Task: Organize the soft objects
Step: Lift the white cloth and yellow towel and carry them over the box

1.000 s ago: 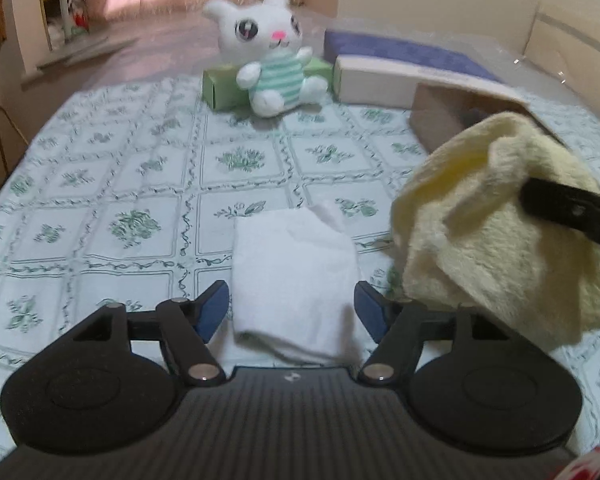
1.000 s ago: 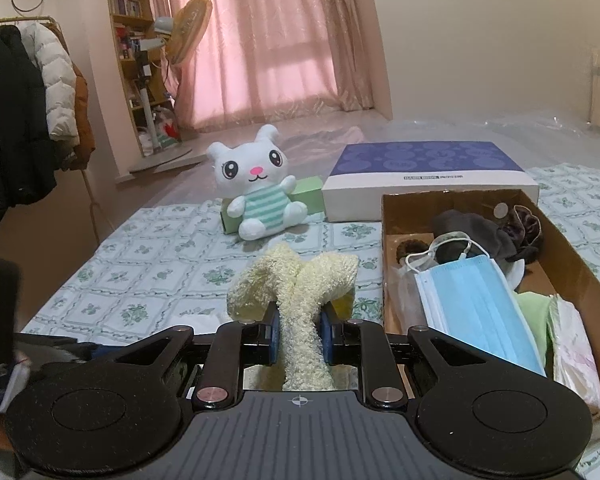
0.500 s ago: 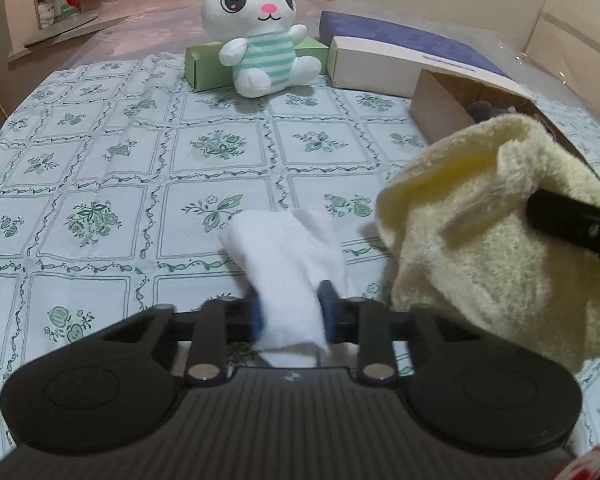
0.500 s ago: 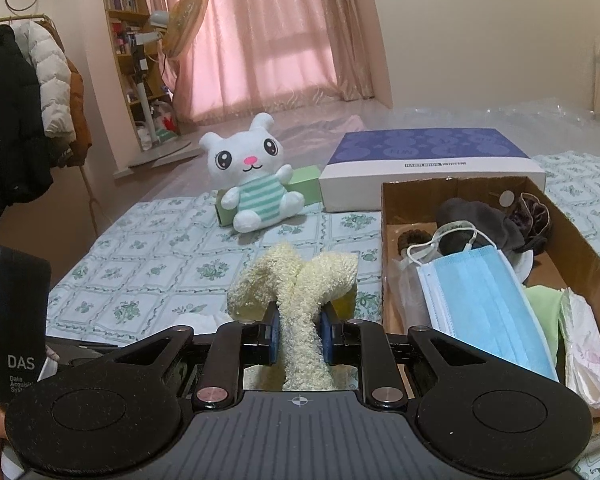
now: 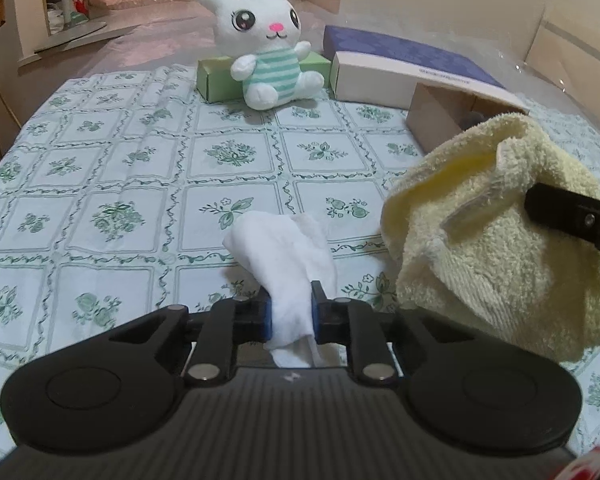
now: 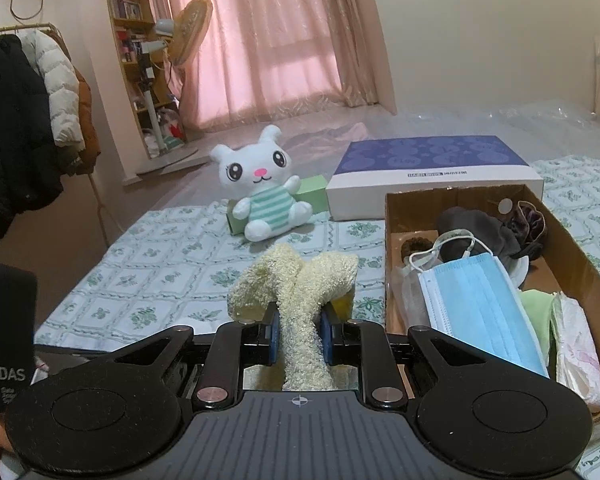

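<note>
My left gripper (image 5: 291,314) is shut on a white cloth (image 5: 284,252), lifted a little off the floral bed sheet (image 5: 112,184). My right gripper (image 6: 299,330) is shut on a fluffy yellow towel (image 6: 300,280), held above the sheet just left of an open cardboard box (image 6: 580,264). The towel also hangs at the right of the left wrist view (image 5: 492,232). The box holds a blue face mask (image 6: 476,304), dark cloths and pale fabrics.
A white plush bunny (image 5: 266,52) sits against a green box (image 5: 216,78) at the far side of the bed. A purple-topped flat box (image 6: 432,176) lies behind the cardboard box. Coats hang on a rack (image 6: 24,120) at the left.
My left gripper closed on the white cloth and raised it off the sheet. My right gripper kept its hold on the yellow towel and rose slightly.
</note>
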The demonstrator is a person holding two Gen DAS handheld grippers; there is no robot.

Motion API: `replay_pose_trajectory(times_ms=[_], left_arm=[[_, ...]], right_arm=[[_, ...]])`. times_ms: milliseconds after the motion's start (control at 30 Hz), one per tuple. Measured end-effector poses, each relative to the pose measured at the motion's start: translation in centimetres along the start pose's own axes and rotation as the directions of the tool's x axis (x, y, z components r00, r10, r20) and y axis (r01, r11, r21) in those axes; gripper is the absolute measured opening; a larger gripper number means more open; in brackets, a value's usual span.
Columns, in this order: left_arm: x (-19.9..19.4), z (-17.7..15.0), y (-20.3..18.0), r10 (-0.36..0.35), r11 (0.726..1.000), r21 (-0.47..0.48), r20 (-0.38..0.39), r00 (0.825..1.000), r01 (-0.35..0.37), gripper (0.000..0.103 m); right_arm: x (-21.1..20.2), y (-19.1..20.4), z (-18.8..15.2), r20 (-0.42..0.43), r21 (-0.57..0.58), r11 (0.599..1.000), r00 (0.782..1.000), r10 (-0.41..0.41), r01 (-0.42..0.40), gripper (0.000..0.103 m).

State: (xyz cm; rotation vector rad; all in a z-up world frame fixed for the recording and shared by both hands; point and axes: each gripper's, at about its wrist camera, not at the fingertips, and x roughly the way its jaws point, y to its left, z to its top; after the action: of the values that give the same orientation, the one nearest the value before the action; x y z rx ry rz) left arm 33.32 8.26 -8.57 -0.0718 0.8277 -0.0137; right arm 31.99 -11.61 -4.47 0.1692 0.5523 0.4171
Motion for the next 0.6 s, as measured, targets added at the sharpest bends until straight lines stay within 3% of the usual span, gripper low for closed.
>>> replay_pose_trajectory(times_ms=[600], left_arm=[[-12.9,-2.3,-0.3,-0.002,0.999,-0.053,0.124,0.992,0.009,0.016]], right_arm=[[-9.9,0.9,0.5,0.075,0.024,0.997,0.995,0.068,-0.070,0.020]])
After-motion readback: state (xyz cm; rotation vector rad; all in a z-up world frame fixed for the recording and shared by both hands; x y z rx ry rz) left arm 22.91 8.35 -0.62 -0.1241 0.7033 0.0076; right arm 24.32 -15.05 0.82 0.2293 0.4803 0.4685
